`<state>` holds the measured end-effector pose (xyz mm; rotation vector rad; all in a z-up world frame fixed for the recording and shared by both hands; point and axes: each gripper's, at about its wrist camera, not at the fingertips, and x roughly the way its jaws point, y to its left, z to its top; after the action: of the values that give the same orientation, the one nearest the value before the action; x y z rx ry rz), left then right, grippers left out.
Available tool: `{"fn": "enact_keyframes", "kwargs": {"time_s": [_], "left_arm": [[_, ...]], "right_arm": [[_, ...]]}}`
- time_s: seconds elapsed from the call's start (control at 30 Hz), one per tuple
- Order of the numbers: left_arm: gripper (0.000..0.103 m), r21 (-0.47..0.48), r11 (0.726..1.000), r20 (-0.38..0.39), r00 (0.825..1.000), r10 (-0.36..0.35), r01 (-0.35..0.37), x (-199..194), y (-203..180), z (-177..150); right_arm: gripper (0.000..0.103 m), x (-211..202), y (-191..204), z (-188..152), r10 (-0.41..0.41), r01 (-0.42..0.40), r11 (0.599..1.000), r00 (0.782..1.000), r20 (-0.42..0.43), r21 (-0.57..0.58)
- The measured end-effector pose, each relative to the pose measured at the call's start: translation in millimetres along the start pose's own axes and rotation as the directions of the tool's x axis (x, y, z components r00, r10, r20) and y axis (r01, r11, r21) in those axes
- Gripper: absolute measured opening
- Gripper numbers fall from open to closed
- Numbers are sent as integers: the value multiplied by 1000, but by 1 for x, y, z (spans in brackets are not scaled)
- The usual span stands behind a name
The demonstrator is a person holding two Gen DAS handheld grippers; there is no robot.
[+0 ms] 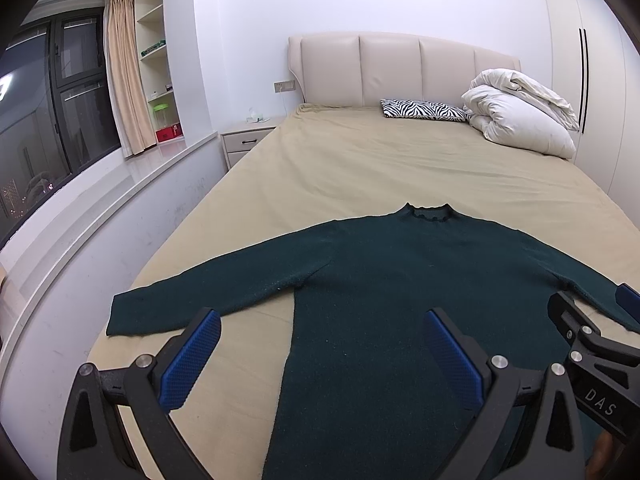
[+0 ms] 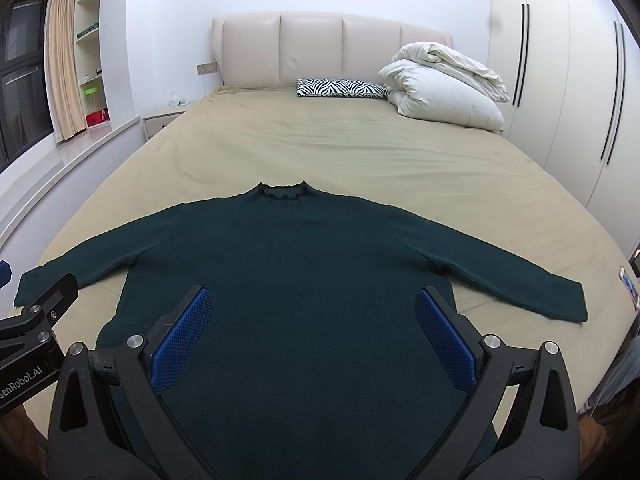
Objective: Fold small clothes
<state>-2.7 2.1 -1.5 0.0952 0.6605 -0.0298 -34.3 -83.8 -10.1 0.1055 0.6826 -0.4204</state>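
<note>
A dark green sweater (image 2: 312, 264) lies flat and face up on the bed (image 2: 320, 140), near its foot edge, collar toward the headboard (image 2: 320, 48) and both sleeves spread out toward the side edges. At the head end a zebra-print pillow (image 2: 340, 88) sits against the headboard, with a bundled white duvet (image 2: 444, 88) beside it in the right corner; both are well apart from the sweater. A wide stretch of bare tan sheet lies between them. A nightstand (image 1: 248, 142) stands beside the bed's left edge and a wardrobe (image 2: 568, 80) runs along its right. The left gripper (image 1: 322, 354) hangs over the sweater's left side, fingers spread wide, holding nothing. The right gripper (image 2: 314, 332) hangs over the lower body of the sweater, likewise spread and empty.
</note>
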Motion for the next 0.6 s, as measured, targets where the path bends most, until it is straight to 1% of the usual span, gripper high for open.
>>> {"fn": "enact_keyframes", "kwargs": {"time_s": [0.6], "left_arm": [[103, -1, 1000, -1, 1000, -1, 1, 0, 0, -1]], "right_arm": [[103, 1, 1, -1, 5, -5, 1000, 1000, -6, 3]]}}
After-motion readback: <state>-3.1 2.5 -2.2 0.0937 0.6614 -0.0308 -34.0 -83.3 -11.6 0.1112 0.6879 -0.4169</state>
